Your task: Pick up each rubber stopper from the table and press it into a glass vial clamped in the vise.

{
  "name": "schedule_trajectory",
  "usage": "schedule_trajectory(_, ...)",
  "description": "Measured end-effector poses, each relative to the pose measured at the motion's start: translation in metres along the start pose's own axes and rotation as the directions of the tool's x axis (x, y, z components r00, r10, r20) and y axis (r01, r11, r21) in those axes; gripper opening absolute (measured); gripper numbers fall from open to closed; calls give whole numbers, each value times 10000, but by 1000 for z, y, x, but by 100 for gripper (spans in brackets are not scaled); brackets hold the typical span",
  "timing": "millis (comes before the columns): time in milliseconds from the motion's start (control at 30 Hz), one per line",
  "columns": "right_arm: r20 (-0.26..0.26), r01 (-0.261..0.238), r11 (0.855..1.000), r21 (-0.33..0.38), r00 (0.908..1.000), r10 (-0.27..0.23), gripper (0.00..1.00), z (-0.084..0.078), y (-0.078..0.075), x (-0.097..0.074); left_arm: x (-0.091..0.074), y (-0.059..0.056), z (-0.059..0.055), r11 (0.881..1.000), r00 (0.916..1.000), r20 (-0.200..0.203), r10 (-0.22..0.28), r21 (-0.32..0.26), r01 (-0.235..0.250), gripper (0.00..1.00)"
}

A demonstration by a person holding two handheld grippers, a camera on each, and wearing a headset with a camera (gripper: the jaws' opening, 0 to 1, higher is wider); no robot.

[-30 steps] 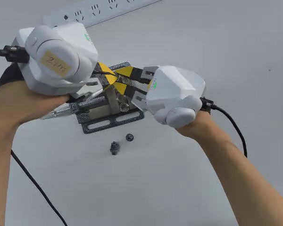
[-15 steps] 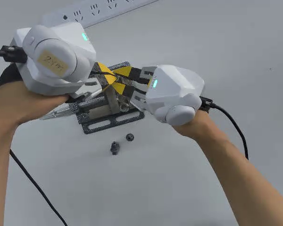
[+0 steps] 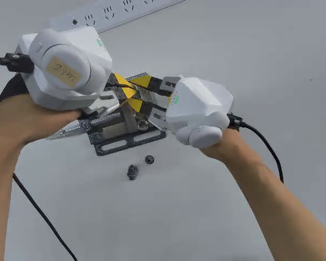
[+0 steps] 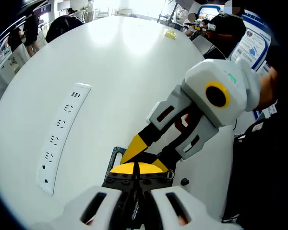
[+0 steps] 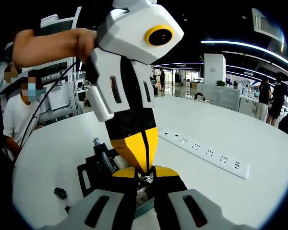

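My right gripper (image 5: 145,175) sits low in the centre of the right gripper view. Its yellow-tipped jaws are narrowly apart and closed on the top of the glass vial (image 5: 145,178), which fills the gap between them. The left gripper (image 5: 137,148) comes down from the top of that frame with its jaws pressed together to a thin seam, and its tips are right over the vial's mouth. I cannot tell whether anything is pinched between them.

In the left gripper view, the left gripper (image 4: 137,168) has its yellow tips together at the bottom centre. The right gripper (image 4: 151,153) reaches in from the right to meet them.

In the head view, the left gripper (image 3: 122,87) comes in from the upper left and the right gripper (image 3: 141,92) from the centre right. They converge above the vise (image 3: 117,122), left of centre in the frame, and the vial is hidden behind the jaws.

Just below the vise, two rubber stoppers (image 3: 132,172) (image 3: 149,159) lie loose on the white table (image 3: 233,54), near each other but apart. One rubber stopper (image 5: 60,193) shows at the lower left of the right gripper view, well clear of the vise (image 5: 103,158).

A white power strip (image 3: 114,11) runs along the top edge of the head view. My left hand (image 3: 22,117) is at the left edge and my right hand (image 3: 223,147) is at the centre right.
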State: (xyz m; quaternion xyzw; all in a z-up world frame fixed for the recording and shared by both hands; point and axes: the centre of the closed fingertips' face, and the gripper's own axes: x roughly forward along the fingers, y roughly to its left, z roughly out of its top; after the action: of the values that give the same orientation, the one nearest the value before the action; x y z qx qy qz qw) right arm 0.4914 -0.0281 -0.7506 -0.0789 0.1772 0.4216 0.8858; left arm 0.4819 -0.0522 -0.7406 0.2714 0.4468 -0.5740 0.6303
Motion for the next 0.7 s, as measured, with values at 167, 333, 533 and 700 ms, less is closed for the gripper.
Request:
schedule_trajectory(167,127,34,9999,158,9999,-36,9,-2,-1,-2,-4,-3,-1,9998,9997,167,-150,-93,152,0)
schedule_trajectory(333,177,60,9997,242,9998,-64,9,-2,-2,-3,-11,6,1,9995,9990,335,289,-127,-285,0)
schedule_trajectory(533,144,97,9998,174,9998,-100,10,-2,-2,-1,-4,6,-3,9991,9992,67,384,183,-386,0)
schedule_trajectory(700,138,95,9998,162,9999,-97,10,-1,-1,1,-3,8,-6,9984,9984,-186,525,235,-520,0)
